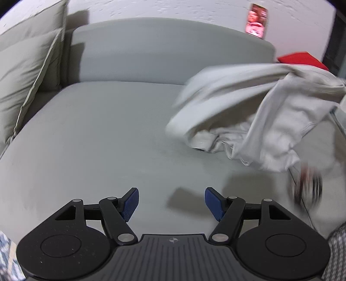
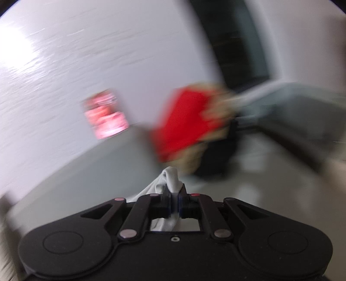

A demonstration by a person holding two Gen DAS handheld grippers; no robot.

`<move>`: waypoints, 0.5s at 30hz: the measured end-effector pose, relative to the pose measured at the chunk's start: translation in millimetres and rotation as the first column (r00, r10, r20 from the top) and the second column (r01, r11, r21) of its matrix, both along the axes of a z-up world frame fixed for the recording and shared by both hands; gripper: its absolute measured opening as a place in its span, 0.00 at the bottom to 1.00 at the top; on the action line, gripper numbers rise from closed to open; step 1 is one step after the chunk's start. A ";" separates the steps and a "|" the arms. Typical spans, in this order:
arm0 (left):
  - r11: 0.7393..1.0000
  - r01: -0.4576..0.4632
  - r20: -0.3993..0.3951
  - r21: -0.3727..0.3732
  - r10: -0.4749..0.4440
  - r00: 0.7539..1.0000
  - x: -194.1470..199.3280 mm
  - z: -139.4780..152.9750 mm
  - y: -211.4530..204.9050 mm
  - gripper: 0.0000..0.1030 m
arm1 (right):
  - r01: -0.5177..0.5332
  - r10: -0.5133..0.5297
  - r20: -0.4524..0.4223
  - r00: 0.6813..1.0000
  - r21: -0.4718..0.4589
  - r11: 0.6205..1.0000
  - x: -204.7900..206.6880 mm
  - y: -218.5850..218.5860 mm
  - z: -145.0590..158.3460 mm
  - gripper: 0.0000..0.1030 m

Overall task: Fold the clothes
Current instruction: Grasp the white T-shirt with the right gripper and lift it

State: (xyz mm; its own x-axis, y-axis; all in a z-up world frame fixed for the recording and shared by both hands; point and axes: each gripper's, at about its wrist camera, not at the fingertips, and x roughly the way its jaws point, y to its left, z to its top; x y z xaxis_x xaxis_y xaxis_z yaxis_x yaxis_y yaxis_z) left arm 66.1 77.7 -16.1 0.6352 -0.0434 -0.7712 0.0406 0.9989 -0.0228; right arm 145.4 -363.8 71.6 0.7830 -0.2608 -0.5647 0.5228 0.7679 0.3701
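A pale grey garment [image 1: 255, 112] hangs bunched and half lifted over the right side of a grey sofa seat [image 1: 97, 140], blurred by motion. My left gripper [image 1: 172, 203] hovers over bare seat to the garment's lower left, its blue pads wide apart with nothing between them. In the right wrist view, my right gripper [image 2: 174, 202] is shut on a fold of the same pale cloth [image 2: 172, 178], which sticks up between the pads and hangs below them. That view is heavily blurred.
Beige cushions [image 1: 28, 71] lean at the left end of the sofa, and its grey backrest [image 1: 173, 51] runs behind the seat. A red item [image 2: 186, 121] lies at the right end, a pinkish picture [image 1: 257, 20] stands on the backrest top, and a blurred dark object [image 1: 307, 183] is at the right.
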 end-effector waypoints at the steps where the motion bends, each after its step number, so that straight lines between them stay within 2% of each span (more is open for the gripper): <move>1: 1.000 0.023 -0.003 -0.015 -0.023 1.000 -3.2 1.1 -4.5 0.64 | 0.004 -0.002 -0.043 0.999 0.025 1.000 -14.5 -14.7 -3.6 0.12; 2: 0.999 0.044 -0.006 -0.028 -0.044 0.999 -6.2 2.6 -8.3 0.64 | 0.001 0.004 -0.083 0.997 0.053 0.999 -29.8 -28.5 -7.7 0.13; 3: 0.997 0.064 -0.008 -0.041 -0.064 0.998 -9.2 4.1 -11.8 0.65 | -0.011 0.017 -0.104 0.994 0.057 0.998 -45.3 -33.4 -9.2 0.18; 4: 0.996 0.082 -0.008 -0.044 -0.082 0.997 -11.7 6.1 -15.4 0.65 | -0.026 0.032 -0.121 0.992 0.057 0.998 -60.8 -36.5 -10.2 0.29; 7: 0.992 0.125 0.000 -0.025 -0.125 0.992 -18.1 13.3 -24.9 0.65 | -0.069 0.080 -0.129 0.988 0.091 0.993 -104.5 -39.5 -9.0 0.48; 10: 0.986 0.162 0.029 -0.034 -0.161 0.987 -23.5 24.9 -31.7 0.65 | -0.136 0.150 -0.083 0.985 0.157 0.978 -126.6 -35.3 -9.2 0.53; 13: 0.985 0.159 0.056 -0.071 -0.155 0.986 -25.9 35.5 -34.9 0.65 | -0.212 0.225 -0.061 0.972 0.165 0.963 -117.4 -23.7 -17.3 0.56; 15: 0.988 0.143 0.067 -0.066 -0.138 0.988 -24.4 39.2 -37.5 0.65 | -0.260 0.272 -0.064 0.960 0.155 0.953 -102.9 -12.2 -23.2 0.55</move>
